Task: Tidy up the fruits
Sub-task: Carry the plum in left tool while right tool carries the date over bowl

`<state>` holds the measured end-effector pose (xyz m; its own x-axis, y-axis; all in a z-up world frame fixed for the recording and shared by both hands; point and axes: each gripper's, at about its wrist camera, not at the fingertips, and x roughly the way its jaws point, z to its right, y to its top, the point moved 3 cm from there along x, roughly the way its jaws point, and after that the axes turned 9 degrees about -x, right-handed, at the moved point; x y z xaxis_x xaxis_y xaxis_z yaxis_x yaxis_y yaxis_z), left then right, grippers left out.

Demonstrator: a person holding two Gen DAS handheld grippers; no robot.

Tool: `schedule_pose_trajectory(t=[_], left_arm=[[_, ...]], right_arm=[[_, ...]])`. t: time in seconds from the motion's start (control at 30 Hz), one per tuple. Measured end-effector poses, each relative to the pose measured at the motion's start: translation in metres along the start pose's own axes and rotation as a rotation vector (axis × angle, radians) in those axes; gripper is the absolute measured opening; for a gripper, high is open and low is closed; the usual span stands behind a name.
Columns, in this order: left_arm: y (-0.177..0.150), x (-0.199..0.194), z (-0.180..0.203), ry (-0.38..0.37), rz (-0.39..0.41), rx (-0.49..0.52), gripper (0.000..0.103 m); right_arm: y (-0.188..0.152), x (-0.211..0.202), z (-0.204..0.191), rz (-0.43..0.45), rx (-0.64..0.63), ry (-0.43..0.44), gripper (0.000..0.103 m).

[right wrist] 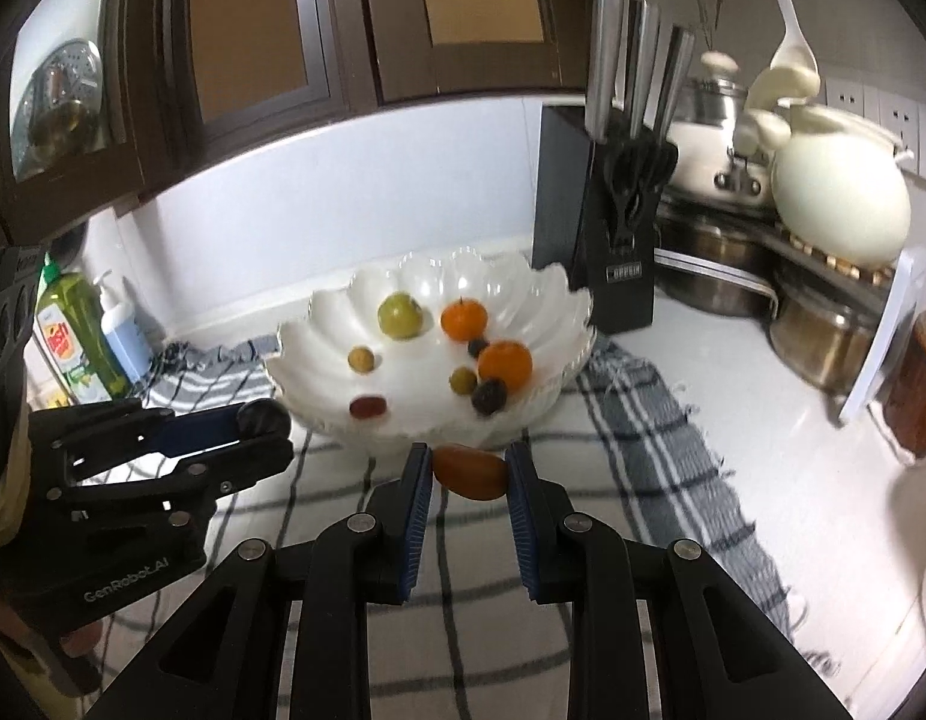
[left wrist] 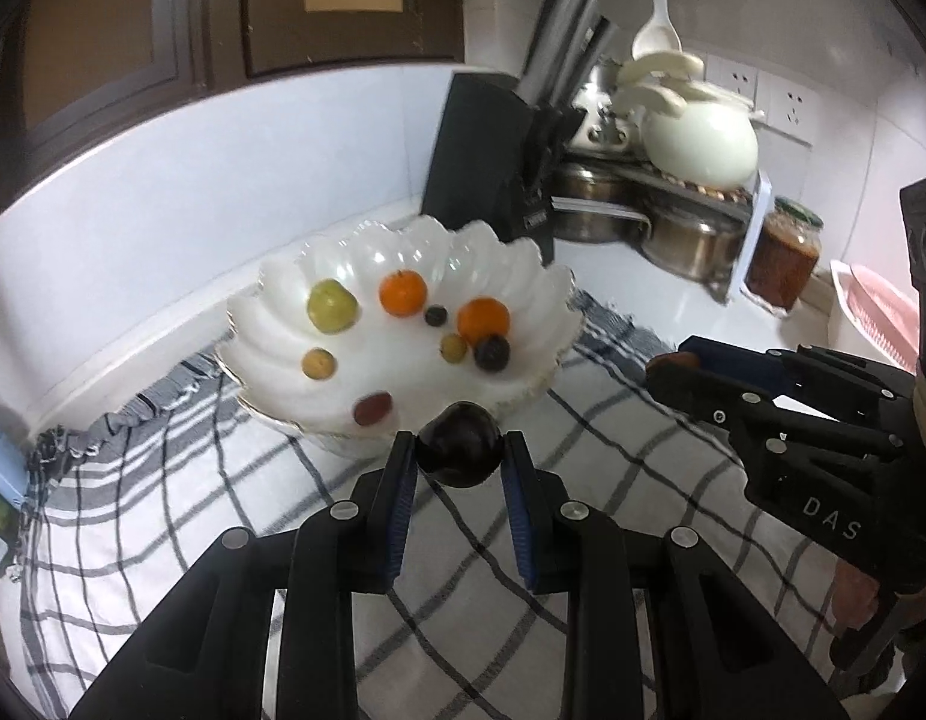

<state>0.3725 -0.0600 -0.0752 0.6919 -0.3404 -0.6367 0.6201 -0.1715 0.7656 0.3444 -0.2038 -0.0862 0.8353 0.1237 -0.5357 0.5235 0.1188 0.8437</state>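
Observation:
A white scalloped bowl [left wrist: 541, 294] sits on a checked cloth and holds several fruits: two oranges, a green fruit, small yellow ones, dark ones and a red one. My left gripper [left wrist: 459, 456] is shut on a dark plum [left wrist: 459, 450], held just in front of the bowl's near rim. My right gripper [right wrist: 469, 468] is shut on an orange-brown oval fruit [right wrist: 472, 471], also just before the bowl [right wrist: 559, 300]. Each gripper shows in the other's view: the right one [left wrist: 673, 363] at the right, the left one [right wrist: 264, 420] at the left with the plum.
A black knife block [right wrist: 589, 228] stands right of the bowl. Steel pots [right wrist: 823, 324], a white pot [right wrist: 841, 198] and a jar [left wrist: 784, 258] fill the back right corner. Soap bottles [right wrist: 78, 336] stand at the left wall. The checked cloth [left wrist: 162, 510] covers the counter.

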Motion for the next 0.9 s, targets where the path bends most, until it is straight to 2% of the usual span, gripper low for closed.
schedule_pose_trajectory(t=[0.57,0.9], left_arm=[[0.054,-0.013,-0.019,0.061,0.114,-0.065,0.029],[0.08,0.003,-0.024,0.078,0.139,-0.085,0.029]], right_arm=[[0.058,0.005,0.003,0.127,-0.047,-0.008,0.027],[0.089,0.024,0.009,0.145,-0.063,-0.019,0.027]])
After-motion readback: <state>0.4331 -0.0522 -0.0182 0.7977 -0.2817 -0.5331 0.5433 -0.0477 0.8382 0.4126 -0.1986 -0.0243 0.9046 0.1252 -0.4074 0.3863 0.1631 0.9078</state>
